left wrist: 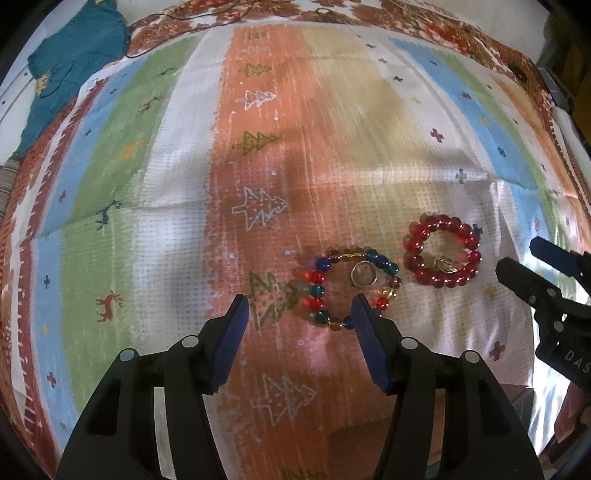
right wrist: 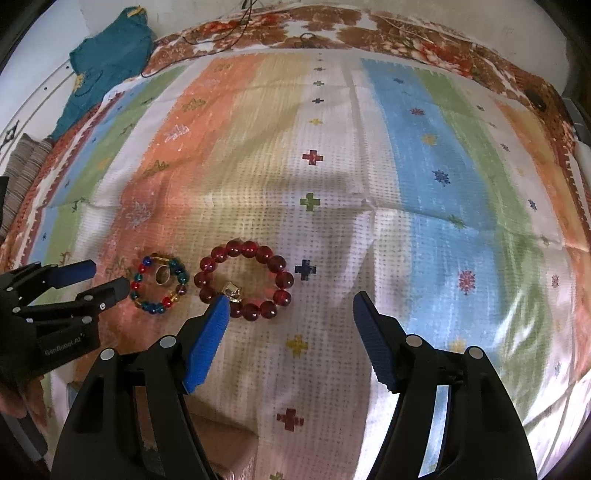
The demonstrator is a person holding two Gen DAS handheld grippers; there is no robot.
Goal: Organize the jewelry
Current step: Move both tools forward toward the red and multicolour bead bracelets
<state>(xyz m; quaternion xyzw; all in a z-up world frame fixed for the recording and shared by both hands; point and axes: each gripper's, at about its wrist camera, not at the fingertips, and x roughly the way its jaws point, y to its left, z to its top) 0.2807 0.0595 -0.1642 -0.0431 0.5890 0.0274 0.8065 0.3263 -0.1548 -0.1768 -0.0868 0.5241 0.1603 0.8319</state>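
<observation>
A multicoloured bead bracelet point(left wrist: 325, 291) lies on the striped cloth with a gold ring point(left wrist: 364, 274) inside its loop. Both also show in the right wrist view, the bracelet point(right wrist: 183, 277) and the ring point(right wrist: 163, 275). A red bead bracelet point(left wrist: 441, 256) with a small gold bell point(left wrist: 446, 264) lies just right of it; it also shows in the right wrist view point(right wrist: 246, 278). My left gripper point(left wrist: 300, 304) is open, its right finger over the multicoloured bracelet's near edge. My right gripper point(right wrist: 291, 301) is open, its left finger beside the bell point(right wrist: 233, 291).
The striped patterned cloth point(left wrist: 177, 192) covers a bed with a floral sheet point(right wrist: 332, 22) at the back. A teal garment point(right wrist: 110, 55) lies at the far left corner, with a black cable point(right wrist: 229, 29) near it.
</observation>
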